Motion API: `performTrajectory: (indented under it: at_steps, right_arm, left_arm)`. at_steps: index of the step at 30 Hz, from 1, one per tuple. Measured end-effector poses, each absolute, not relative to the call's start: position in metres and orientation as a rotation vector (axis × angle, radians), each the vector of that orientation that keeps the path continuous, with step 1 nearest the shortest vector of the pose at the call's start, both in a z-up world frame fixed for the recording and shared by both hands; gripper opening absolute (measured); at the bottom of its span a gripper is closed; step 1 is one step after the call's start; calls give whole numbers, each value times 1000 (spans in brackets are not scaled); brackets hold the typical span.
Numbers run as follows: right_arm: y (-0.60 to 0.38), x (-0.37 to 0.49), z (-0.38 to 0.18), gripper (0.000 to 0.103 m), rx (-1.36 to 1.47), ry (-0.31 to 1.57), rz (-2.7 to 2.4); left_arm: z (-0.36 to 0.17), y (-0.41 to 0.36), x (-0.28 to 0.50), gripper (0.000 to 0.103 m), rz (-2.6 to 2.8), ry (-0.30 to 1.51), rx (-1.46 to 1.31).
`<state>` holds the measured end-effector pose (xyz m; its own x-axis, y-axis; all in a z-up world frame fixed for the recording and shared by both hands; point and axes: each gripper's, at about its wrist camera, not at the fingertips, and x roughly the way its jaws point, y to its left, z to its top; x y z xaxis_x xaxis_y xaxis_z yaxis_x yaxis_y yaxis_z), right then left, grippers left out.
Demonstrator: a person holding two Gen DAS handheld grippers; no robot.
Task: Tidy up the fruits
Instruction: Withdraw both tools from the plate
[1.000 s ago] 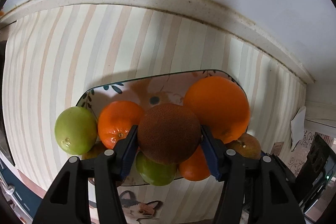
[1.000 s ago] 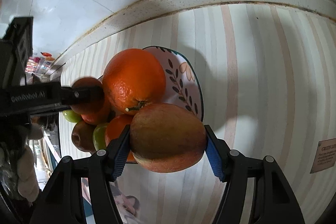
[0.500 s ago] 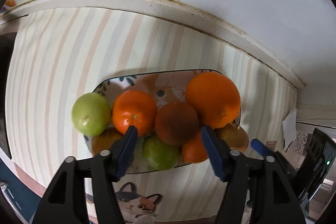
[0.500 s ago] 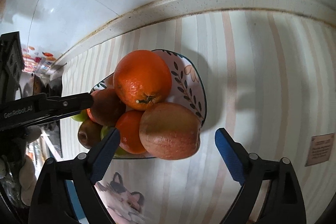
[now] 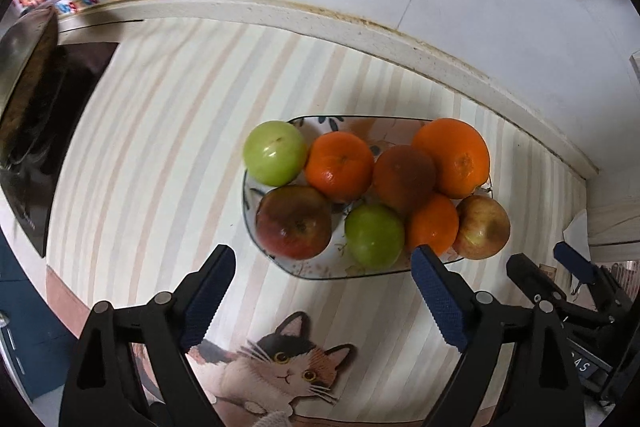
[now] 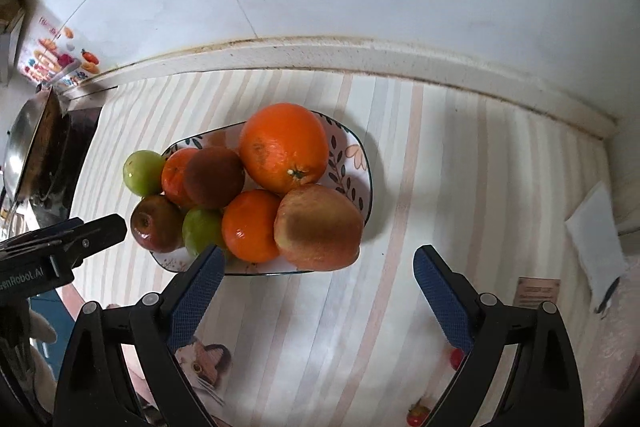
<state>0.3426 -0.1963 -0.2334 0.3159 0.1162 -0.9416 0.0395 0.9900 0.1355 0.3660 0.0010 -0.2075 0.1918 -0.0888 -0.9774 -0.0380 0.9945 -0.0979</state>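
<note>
Left gripper point(image 5: 322, 283): jaws wide apart, nothing between the pads; they have just been opening further. It hangs above the striped tablecloth point(image 5: 168, 131), on the near side of the fruit plate point(image 5: 316, 273), clear of all fruit.

Right gripper point(image 6: 316, 281): jaws wide apart and empty; they have just been opening. It sits just off the near rim of the plate, apart from the fruit.

Plate contents, left wrist view:
- green apple point(image 5: 275, 152) at the far left corner, overhanging the rim
- mandarin point(image 5: 340, 166) beside it
- brown round fruit point(image 5: 404, 175) stacked on top, in the middle
- large orange point(image 5: 452, 157) at the far right
- red apple point(image 5: 294, 221) at the near left
- second green apple point(image 5: 374, 235) at the near middle
- small orange point(image 5: 434, 224) to its right
- yellow-red apple point(image 5: 483, 227) at the near right edge

A cat print point(image 5: 280, 367) lies on the cloth below the left gripper. A dark wok point(image 5: 28, 79) stands at far left
</note>
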Motion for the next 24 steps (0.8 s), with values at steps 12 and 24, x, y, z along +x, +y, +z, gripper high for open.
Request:
performTrajectory:
  at_steps: [12, 24]
  right_arm:
    - [-184, 310, -174, 97, 95, 1141, 70]
    - [-172, 247, -109, 97, 59, 1011, 115]
  left_arm:
    - [-159, 9, 319, 90, -2, 1225, -105]
    - [-105, 12, 254, 90, 3, 1100, -81]
